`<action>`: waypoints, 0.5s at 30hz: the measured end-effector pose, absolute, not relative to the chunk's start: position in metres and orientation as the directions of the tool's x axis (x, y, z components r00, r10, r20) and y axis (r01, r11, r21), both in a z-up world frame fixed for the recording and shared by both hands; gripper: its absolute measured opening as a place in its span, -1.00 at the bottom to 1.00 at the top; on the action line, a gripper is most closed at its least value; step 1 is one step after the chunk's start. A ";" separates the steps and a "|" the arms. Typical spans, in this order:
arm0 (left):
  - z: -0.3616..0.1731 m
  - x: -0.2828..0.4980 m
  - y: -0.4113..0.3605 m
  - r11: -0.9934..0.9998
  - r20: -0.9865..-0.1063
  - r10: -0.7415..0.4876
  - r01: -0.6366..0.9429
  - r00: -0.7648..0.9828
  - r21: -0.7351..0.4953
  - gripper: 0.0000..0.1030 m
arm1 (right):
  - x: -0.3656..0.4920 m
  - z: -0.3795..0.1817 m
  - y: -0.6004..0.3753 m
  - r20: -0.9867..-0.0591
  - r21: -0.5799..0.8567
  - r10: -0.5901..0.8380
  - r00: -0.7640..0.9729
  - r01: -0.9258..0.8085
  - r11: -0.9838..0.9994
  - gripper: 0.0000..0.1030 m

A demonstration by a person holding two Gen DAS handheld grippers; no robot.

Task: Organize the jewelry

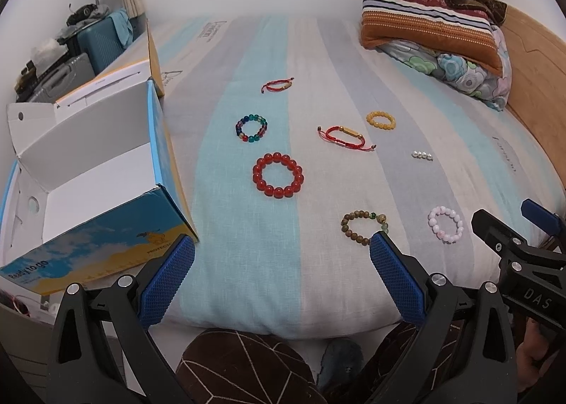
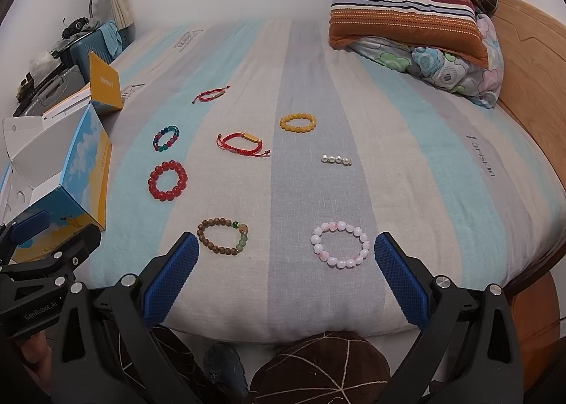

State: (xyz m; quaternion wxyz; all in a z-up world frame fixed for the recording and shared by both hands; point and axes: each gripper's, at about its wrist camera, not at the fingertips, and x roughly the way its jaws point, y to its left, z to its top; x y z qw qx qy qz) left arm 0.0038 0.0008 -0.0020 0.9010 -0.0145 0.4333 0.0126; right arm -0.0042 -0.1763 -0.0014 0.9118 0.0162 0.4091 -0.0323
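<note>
the pink bead bracelet (image 2: 340,245) lies flat on the striped bedcover (image 2: 311,298) near the foot of the bed, just ahead of our right gripper (image 2: 286,273), whose blue pads are spread wide and hold nothing. to its left sits the brown wooden bracelet (image 2: 223,236), close to our left gripper (image 1: 283,276), which is also spread wide and empty. we judge that no piece is stored yet, so the step in hand is the first pick. we would bring the right gripper down over one side of the pink ring, one pad inside the loop and one outside, and pinch beads rather than cloth, since the soft cover can bunch up. the open box (image 1: 106,170) waits at the left edge of the bed, well apart, past the big red bead bracelet (image 1: 278,175).
</note>
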 end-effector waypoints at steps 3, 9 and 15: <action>-0.002 0.003 0.001 0.999 -0.781 0.011 -0.035 0.624 -0.014 0.89 | -0.004 -0.002 -0.177 -0.746 0.003 -0.046 0.664 0.072 0.997 0.86; -0.001 0.003 0.002 0.999 -0.780 0.011 -0.038 0.626 -0.016 0.89 | -0.004 -0.001 -0.177 -0.745 0.004 -0.045 0.665 0.072 0.997 0.86; -0.001 0.004 0.003 0.999 -0.783 0.014 -0.037 0.621 -0.012 0.89 | -0.003 -0.001 -0.176 -0.745 0.003 -0.044 0.666 0.070 0.998 0.86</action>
